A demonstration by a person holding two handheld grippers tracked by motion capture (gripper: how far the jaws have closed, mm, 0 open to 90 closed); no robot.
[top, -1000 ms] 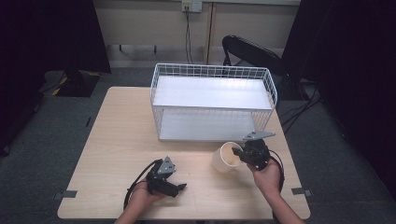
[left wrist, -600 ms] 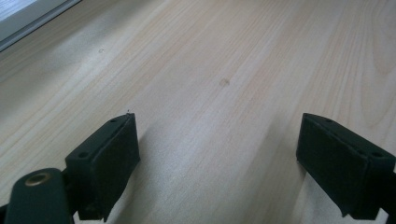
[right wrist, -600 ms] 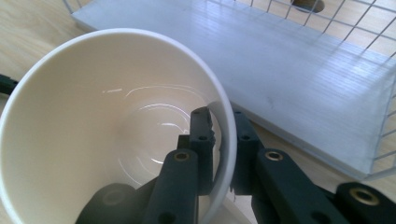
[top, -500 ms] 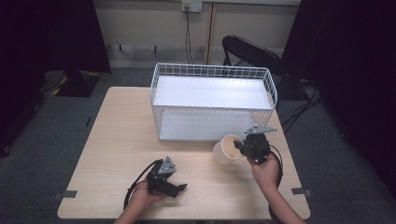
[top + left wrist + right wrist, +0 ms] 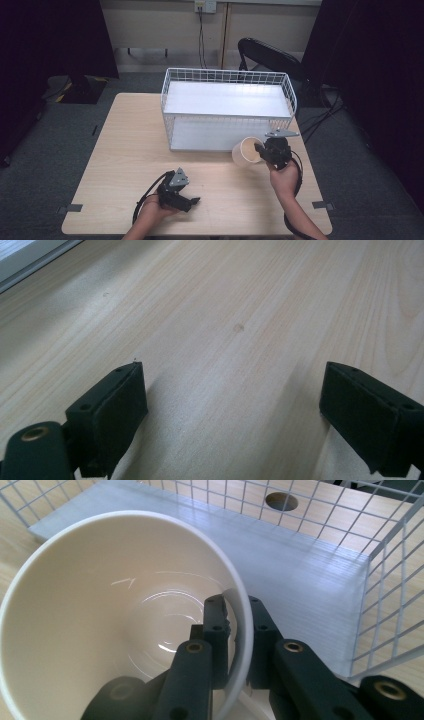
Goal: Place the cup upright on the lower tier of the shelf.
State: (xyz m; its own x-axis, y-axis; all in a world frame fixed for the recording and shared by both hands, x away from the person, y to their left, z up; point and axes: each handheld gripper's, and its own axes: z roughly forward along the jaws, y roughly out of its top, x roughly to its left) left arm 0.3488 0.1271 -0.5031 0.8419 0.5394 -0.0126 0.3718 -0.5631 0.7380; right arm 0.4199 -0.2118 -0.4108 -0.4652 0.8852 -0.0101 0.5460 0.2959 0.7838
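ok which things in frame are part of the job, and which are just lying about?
In the job:
- cream round bowl, its wall pinched by the right gripper
- white wire two-shelf rack, right in front of the bowl

Lying about:
- left gripper, open on the pale wooden table
- black folding chair

Right gripper point(image 5: 260, 148) clamped, raised; left gripper point(image 5: 192, 202) gaping, low

The cup point(image 5: 115, 625) looks like glossy, smooth cream plastic or ceramic. The basket point(image 5: 227, 77) is white coated wire, and the table point(image 5: 125, 145) is pale matt wood grain.
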